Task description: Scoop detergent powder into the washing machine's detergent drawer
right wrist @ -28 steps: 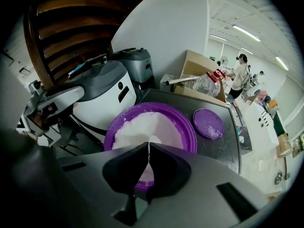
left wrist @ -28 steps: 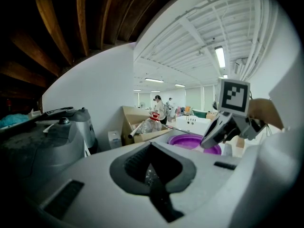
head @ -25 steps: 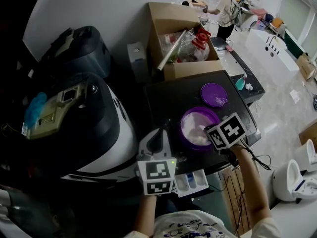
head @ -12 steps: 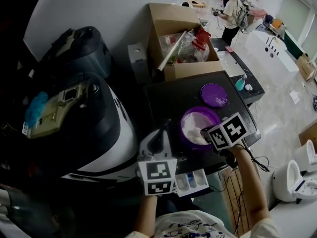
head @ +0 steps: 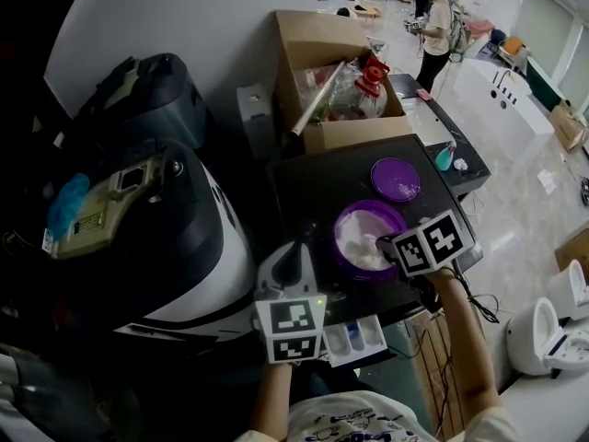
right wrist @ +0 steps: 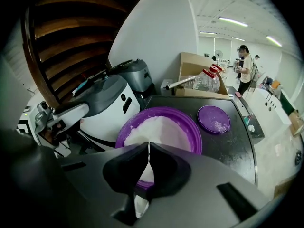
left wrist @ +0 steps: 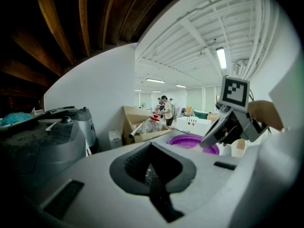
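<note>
Over the purple bowl (head: 339, 247) on the washing machine's (head: 313, 182) black top, my right gripper (head: 382, 244) hangs with its tip just at the heap of white powder (head: 361, 233). In the right gripper view its jaws are clenched on a thin white strip that I take for the handle of a scoop (right wrist: 141, 207). I judge this to be the scooping step – the load being taken, nothing carried across yet.

The next move calls for lifting the scoop out level, swinging it toward me past the machine's front edge, and tipping it into the open drawer (head: 354, 337), which juts out below that edge, just right of my left gripper (head: 299, 251). The bowl's lid (head: 396, 178) lies well clear behind, so it is no obstacle.

My left gripper rests at the front edge with its jaws drawn together. A small glinting patch sits in the gap (I cannot tell what it is).

Hard to read – the scoop's business end is hidden behind my own jaws, so I cannot say whether it is full. The left gripper's marker cube covers the drawer's left part, and neither gripper view shows the drawer. Which compartment should take the powder I cannot make out.
</note>
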A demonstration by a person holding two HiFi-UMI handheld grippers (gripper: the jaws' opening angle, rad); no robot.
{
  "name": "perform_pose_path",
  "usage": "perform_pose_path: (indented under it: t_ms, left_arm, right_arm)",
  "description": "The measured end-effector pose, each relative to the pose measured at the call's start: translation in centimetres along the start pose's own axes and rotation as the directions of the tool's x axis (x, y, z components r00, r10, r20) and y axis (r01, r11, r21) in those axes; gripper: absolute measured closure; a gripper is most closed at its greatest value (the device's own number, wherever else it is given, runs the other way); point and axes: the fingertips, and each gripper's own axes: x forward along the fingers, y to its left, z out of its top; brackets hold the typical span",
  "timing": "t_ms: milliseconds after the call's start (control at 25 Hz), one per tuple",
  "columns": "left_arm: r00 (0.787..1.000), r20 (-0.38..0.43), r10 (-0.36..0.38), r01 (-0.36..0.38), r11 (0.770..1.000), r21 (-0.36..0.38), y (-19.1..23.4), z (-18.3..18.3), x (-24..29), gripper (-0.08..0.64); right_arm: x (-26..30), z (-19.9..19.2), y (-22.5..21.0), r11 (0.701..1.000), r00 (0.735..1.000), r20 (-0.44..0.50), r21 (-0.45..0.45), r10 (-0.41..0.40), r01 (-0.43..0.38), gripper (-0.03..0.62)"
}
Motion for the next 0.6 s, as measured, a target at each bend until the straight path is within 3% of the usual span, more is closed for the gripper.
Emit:
perform_pose_path:
  t_ms: [160,320,600]
  left_arm:
    - [1.000,0.003,0.003,-0.003,1.000,-0.003,-0.1,0.1,0.0,0.558]
    - [1.000,0.009,0.002,-0.002,1.000,0.001,-0.3,0.2,-0.1,0.558]
    - [1.000,0.015,-0.002,0.002,1.000,-0.002,-0.8,0.3,-0.3,0.558]
  right_arm:
    - [-0.5,0.1,-0.4,0.997,0.998,0.057,0.073,0.020,-0.024,0.572]
    - [-1.2,0.5,-0.3,0.976,0.984,0.166,0.195,0.067,-0.100,0.572]
    - [-2.1,0.6,-0.1,0.873,0.923,0.361,0.400,0.130,-0.279,0.572]
